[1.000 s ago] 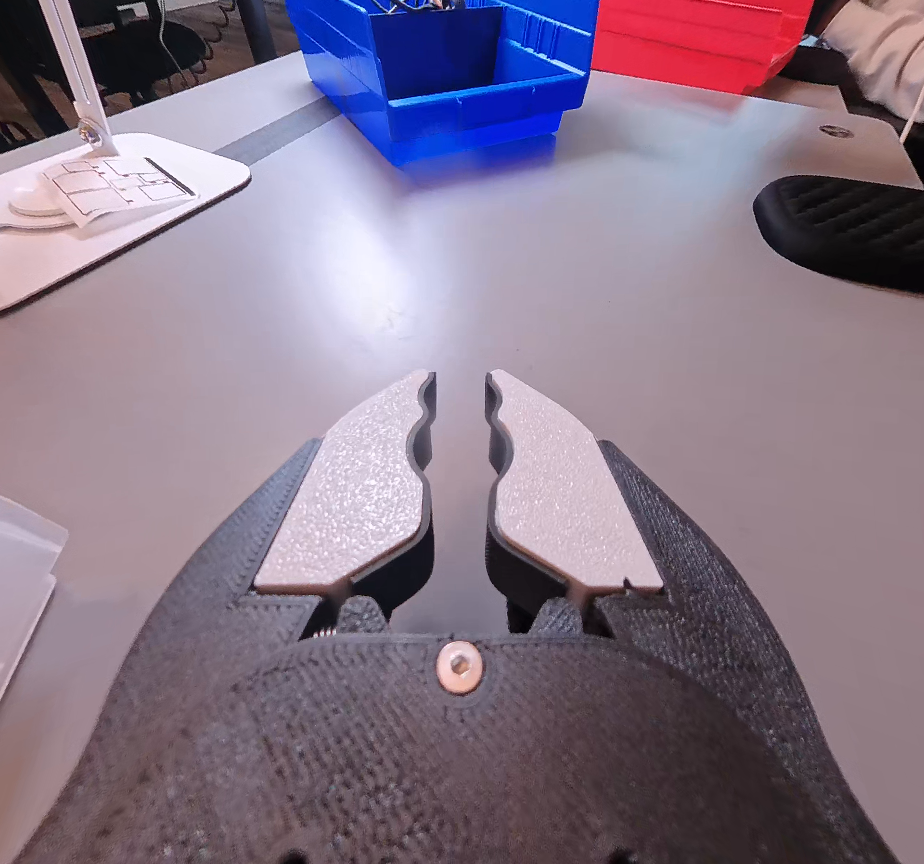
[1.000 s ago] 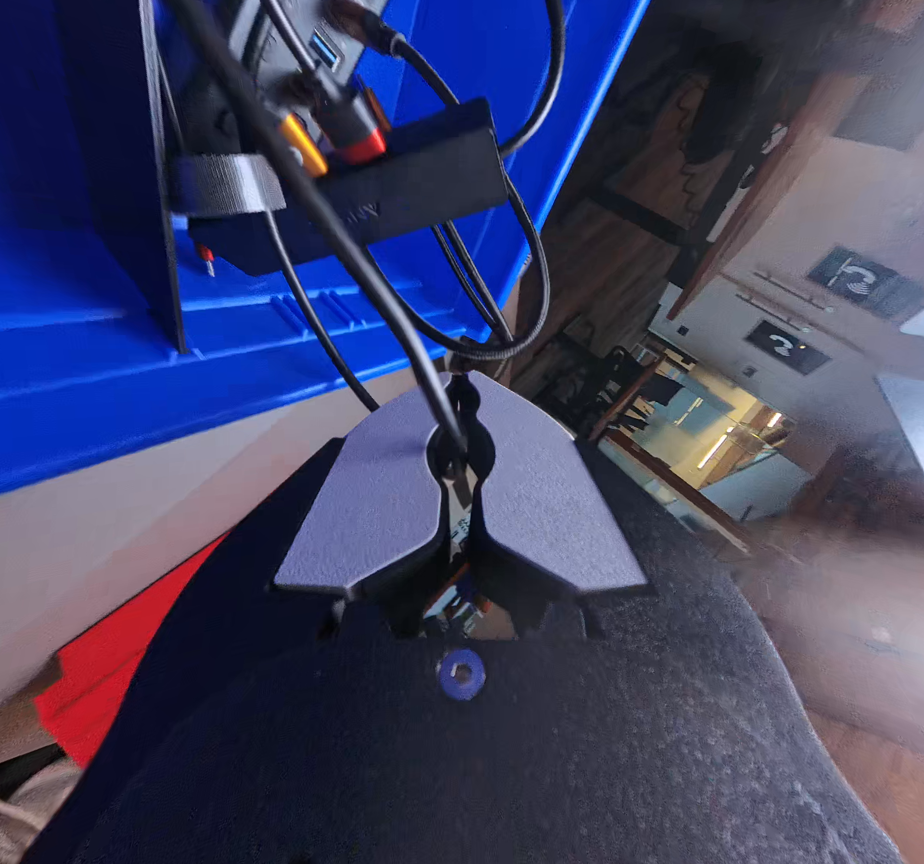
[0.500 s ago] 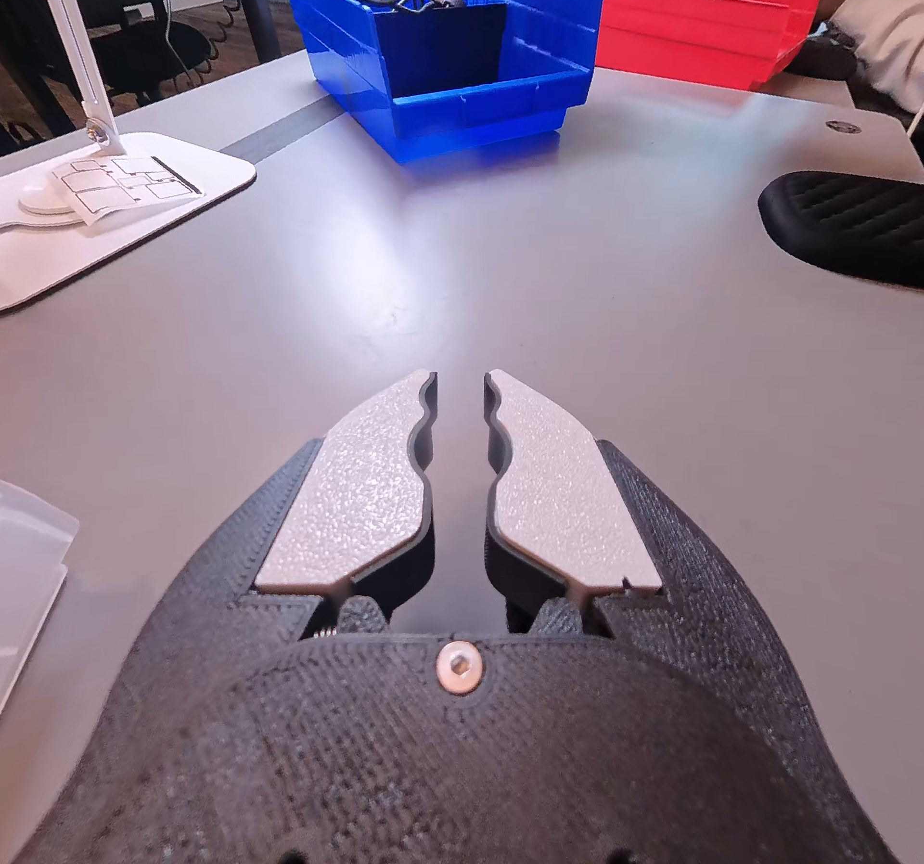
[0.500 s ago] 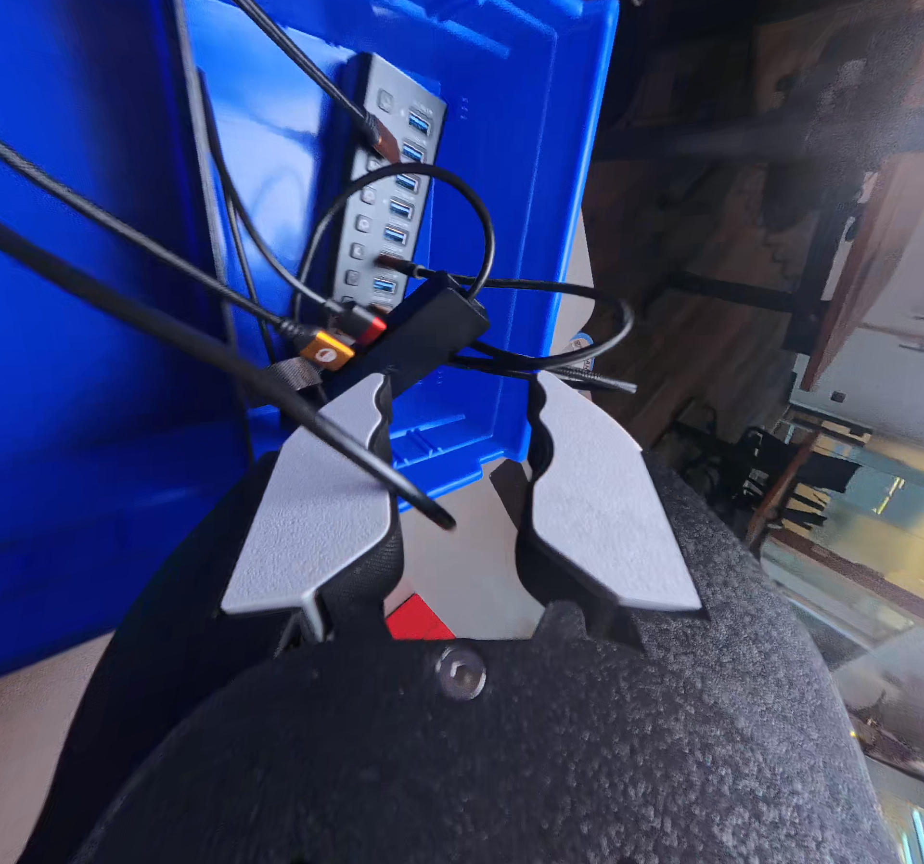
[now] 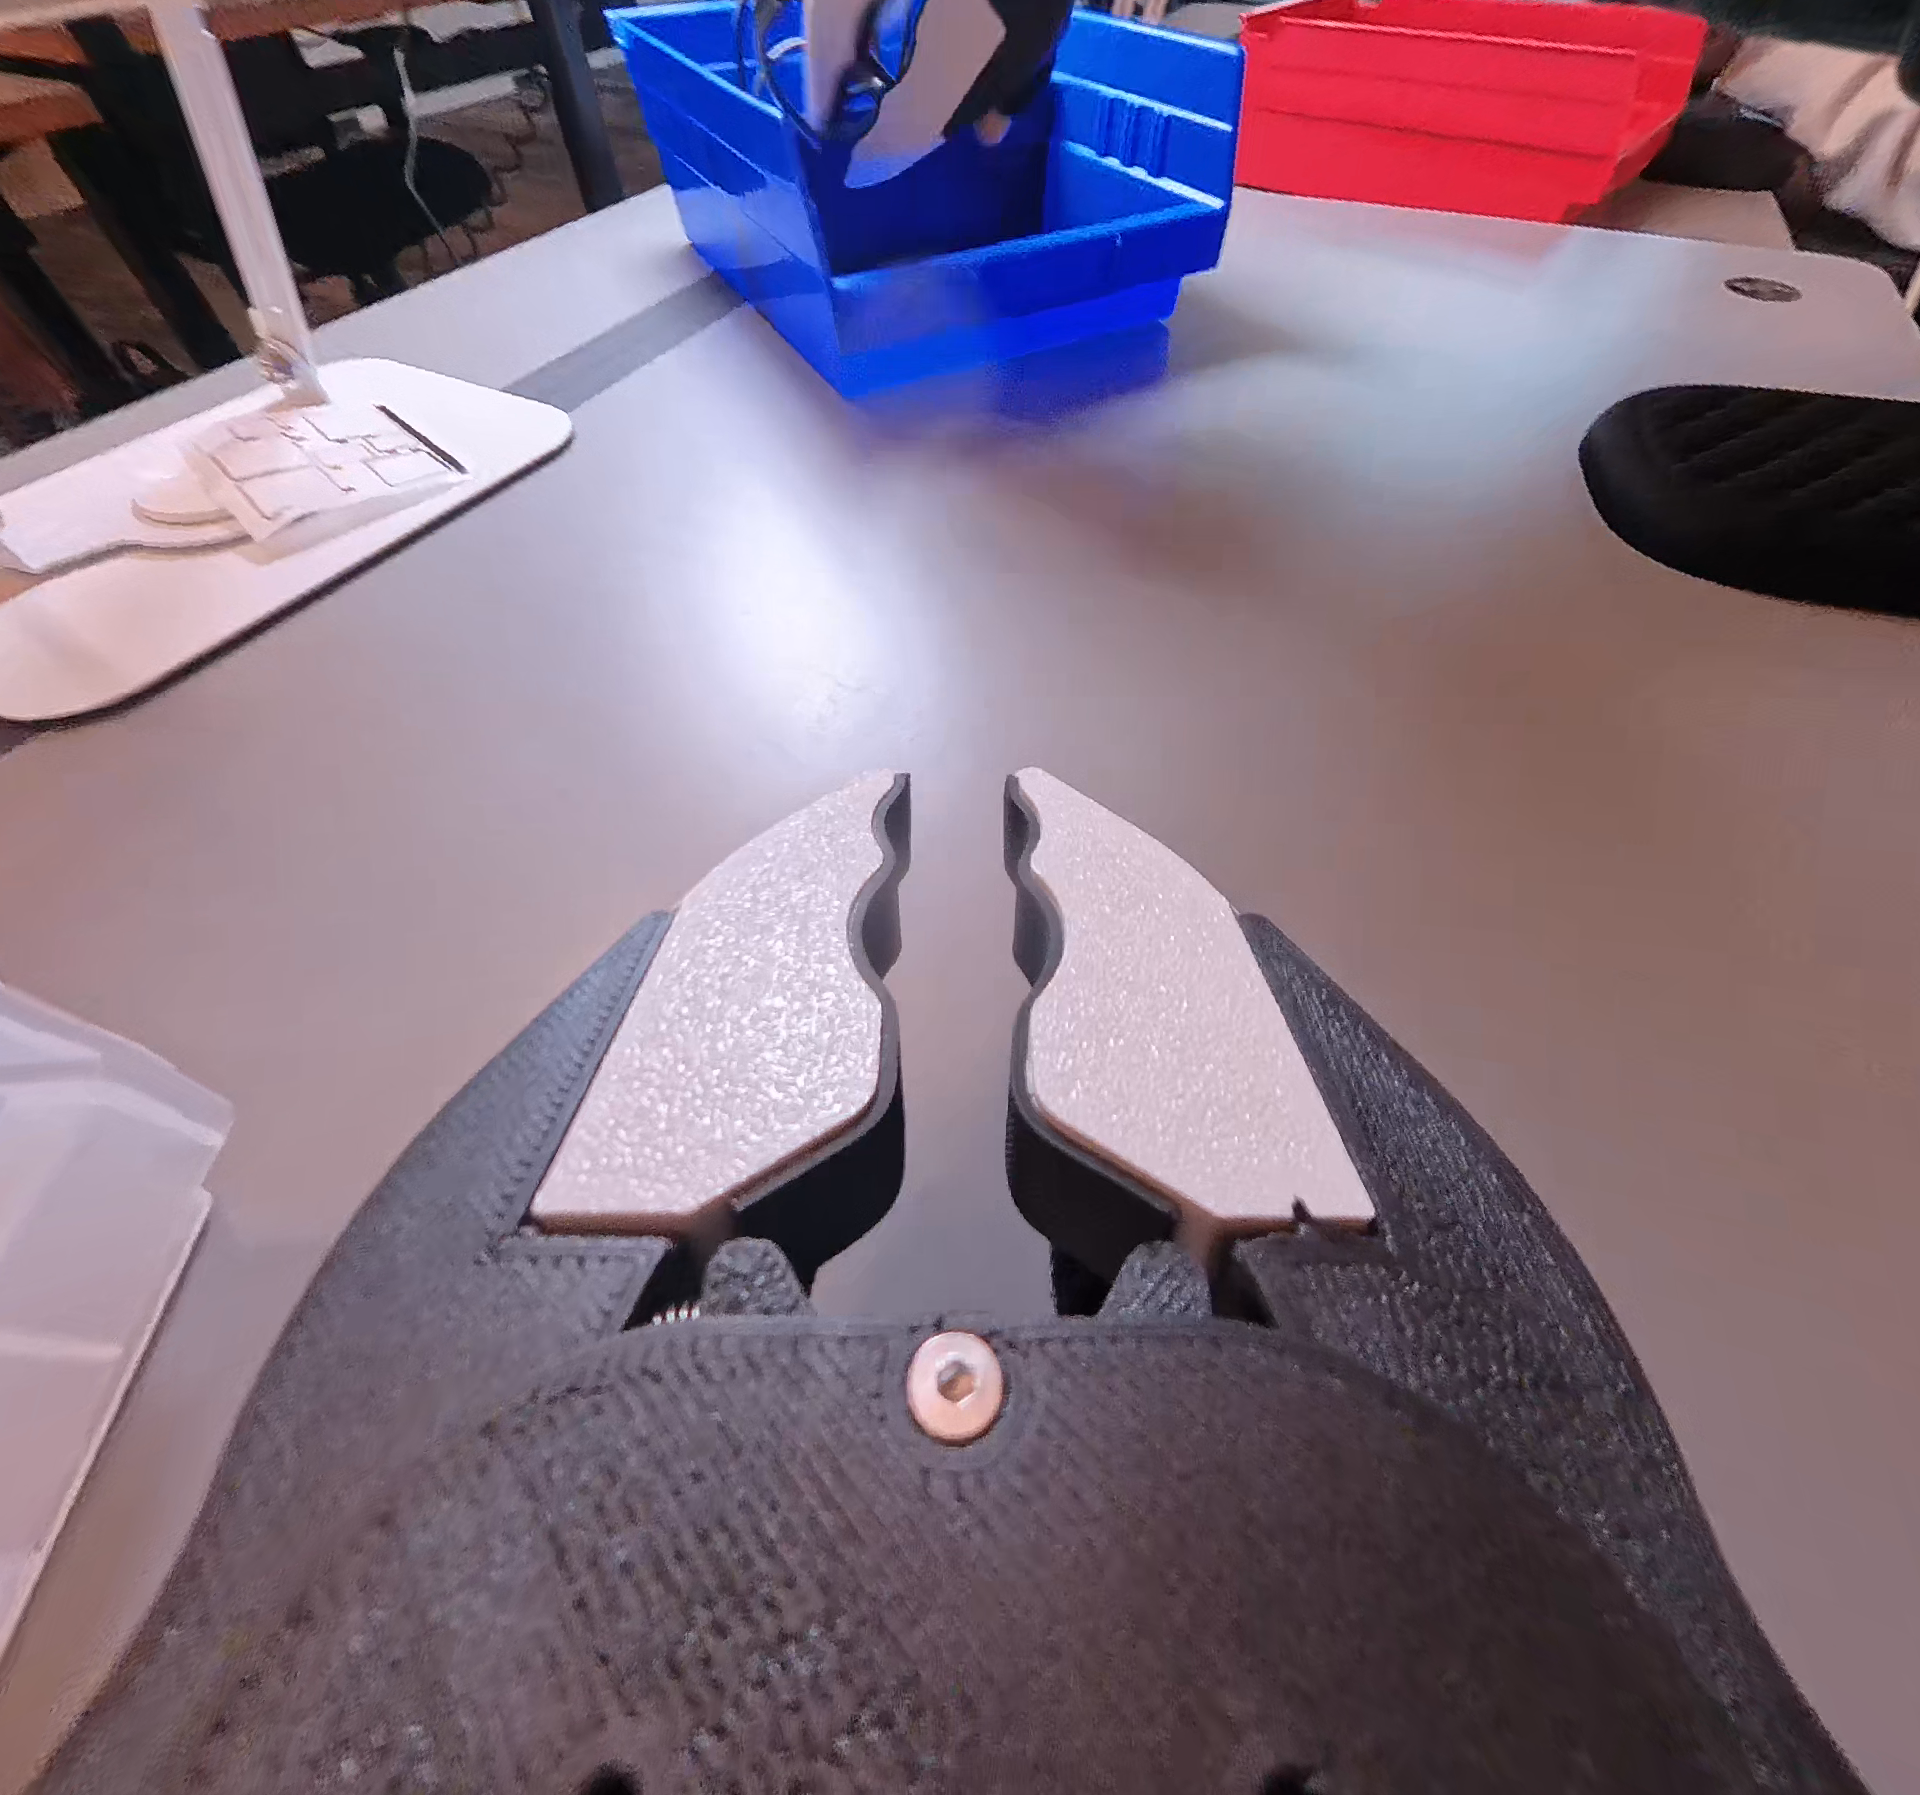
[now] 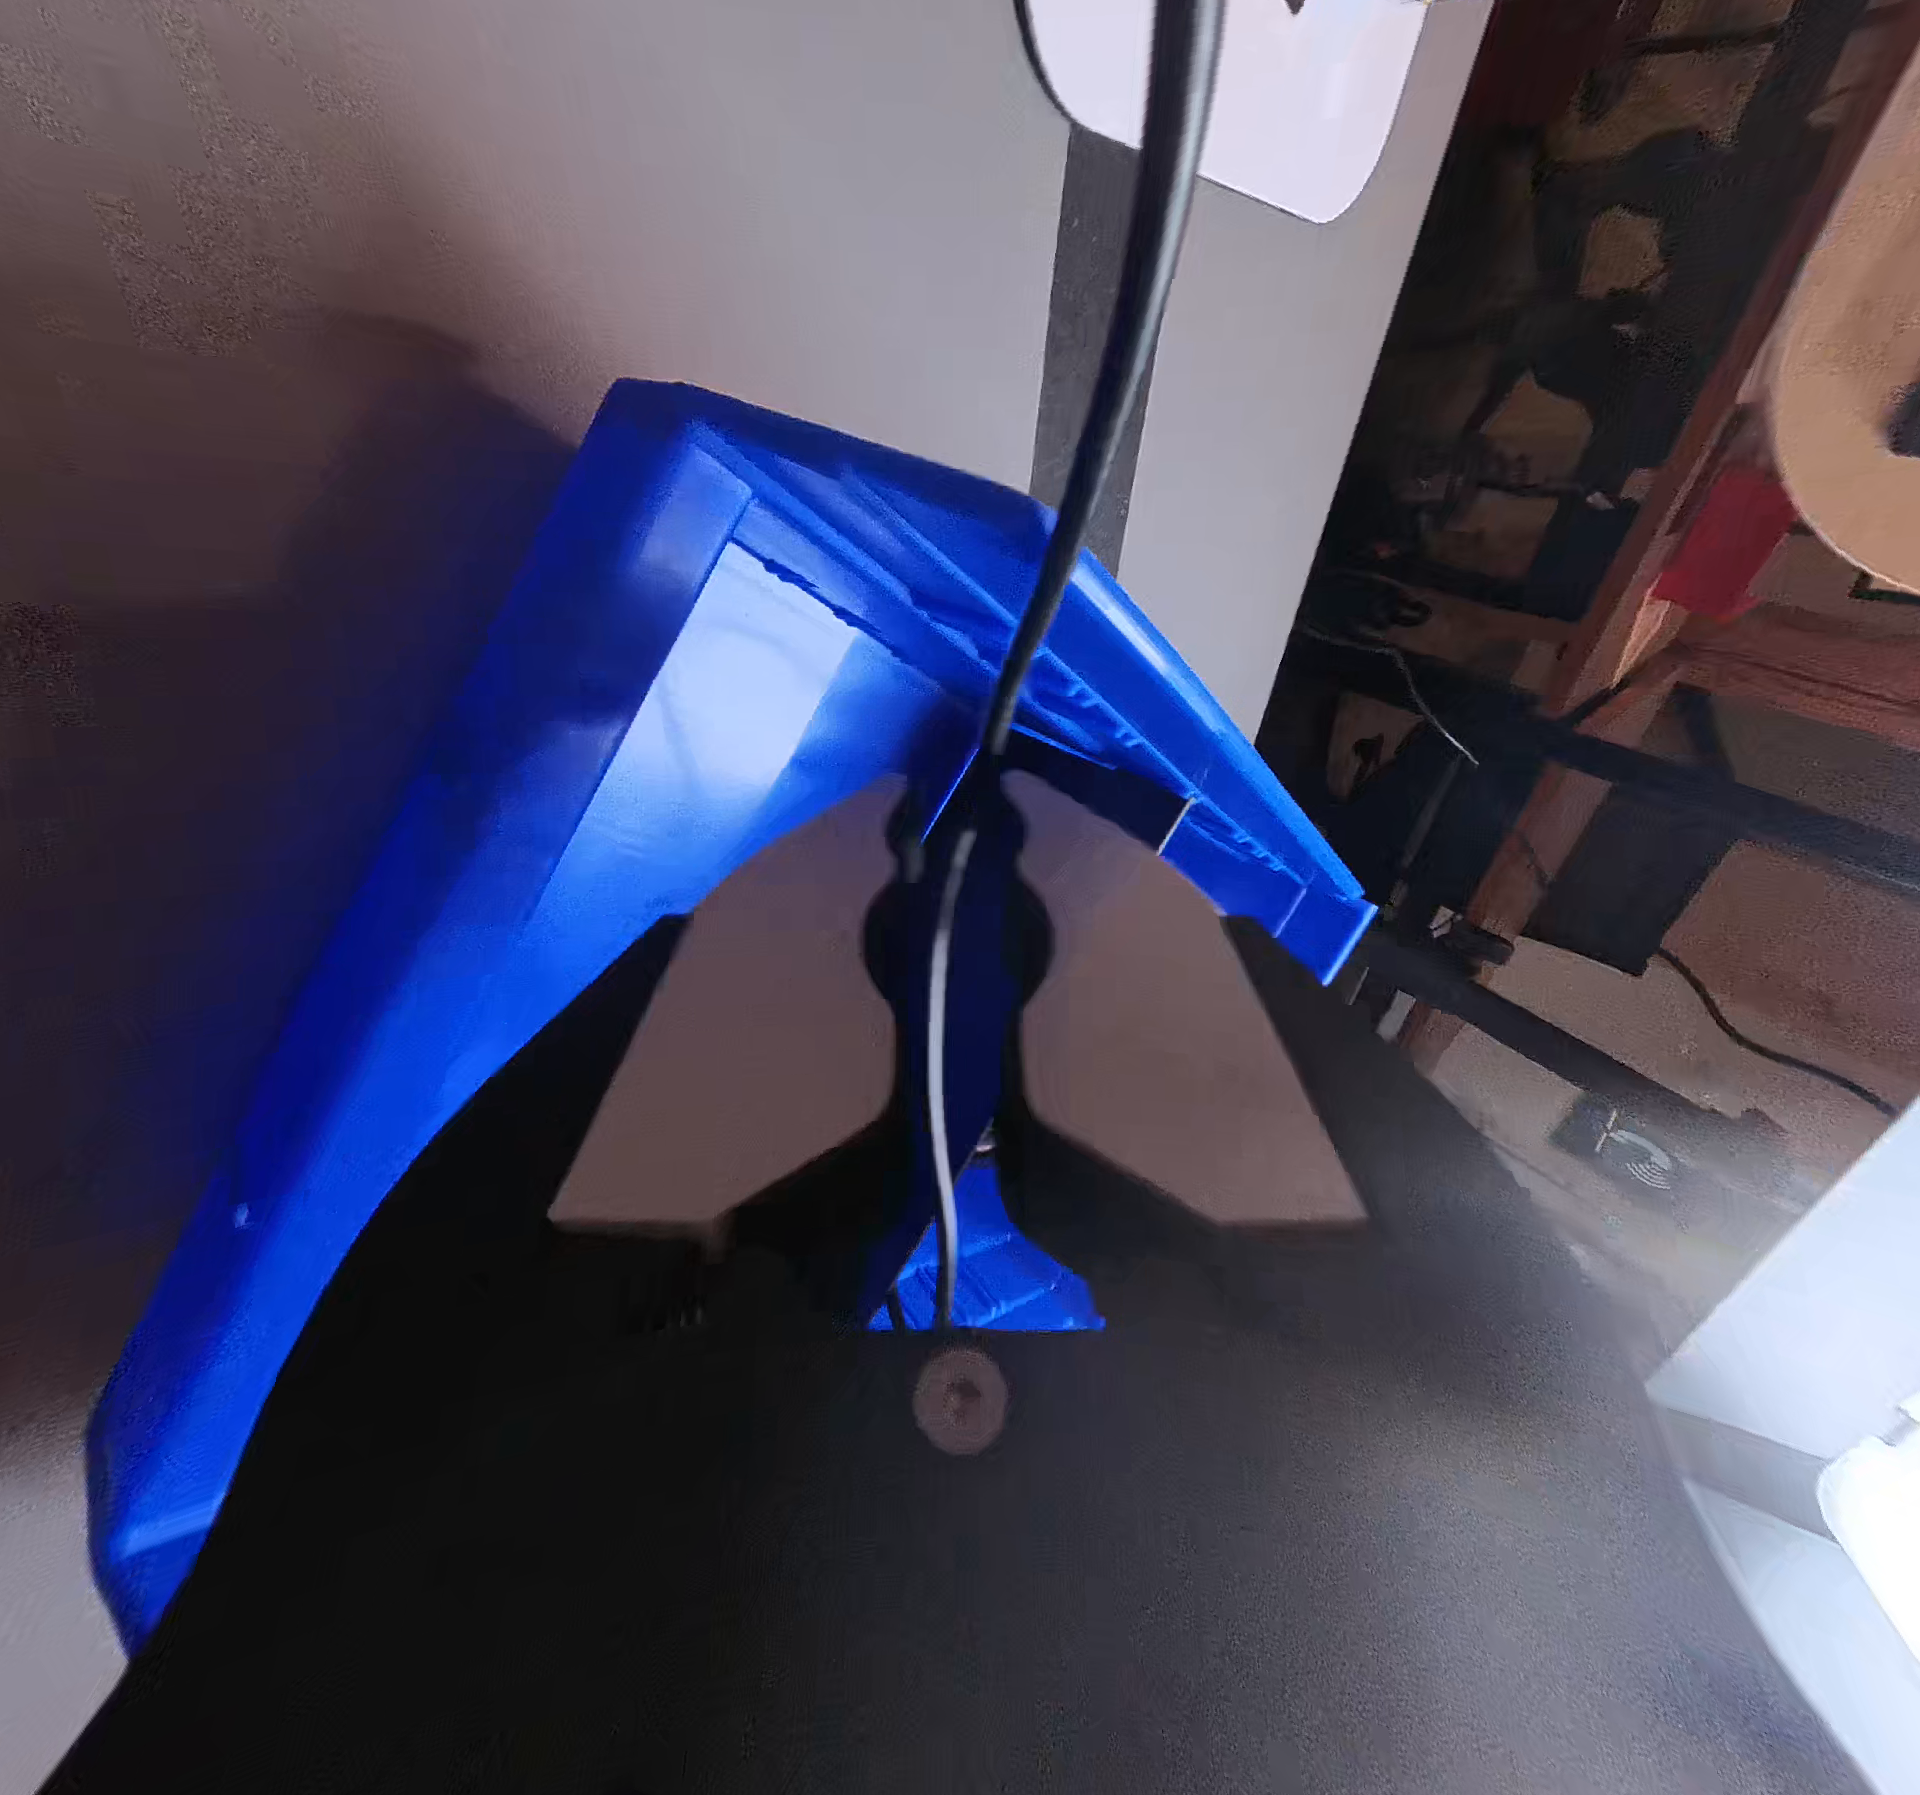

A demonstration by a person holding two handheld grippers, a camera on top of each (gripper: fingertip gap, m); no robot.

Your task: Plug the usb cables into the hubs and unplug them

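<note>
Black cable [image 6: 1117,374] across right tool [image 6: 961,800], over blue bin [image 6: 665,727].

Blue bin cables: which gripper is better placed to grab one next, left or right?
Right. The right gripper is already above the blue bin, with a black cable running between its fingers. The left gripper sits low over bare table, well short of the bin, holding nothing.

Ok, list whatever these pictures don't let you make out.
1. USB hubs: unseen. In the left wrist view, the wall of the blue bin and the right hand-held gripper hide the inside; in the right wrist view, that gripper's own body does.
2. Ends of the black cable: cut off by the top edge, right wrist view.
3. Whether that gripper clamps the cable: too dark and blurred.
</note>
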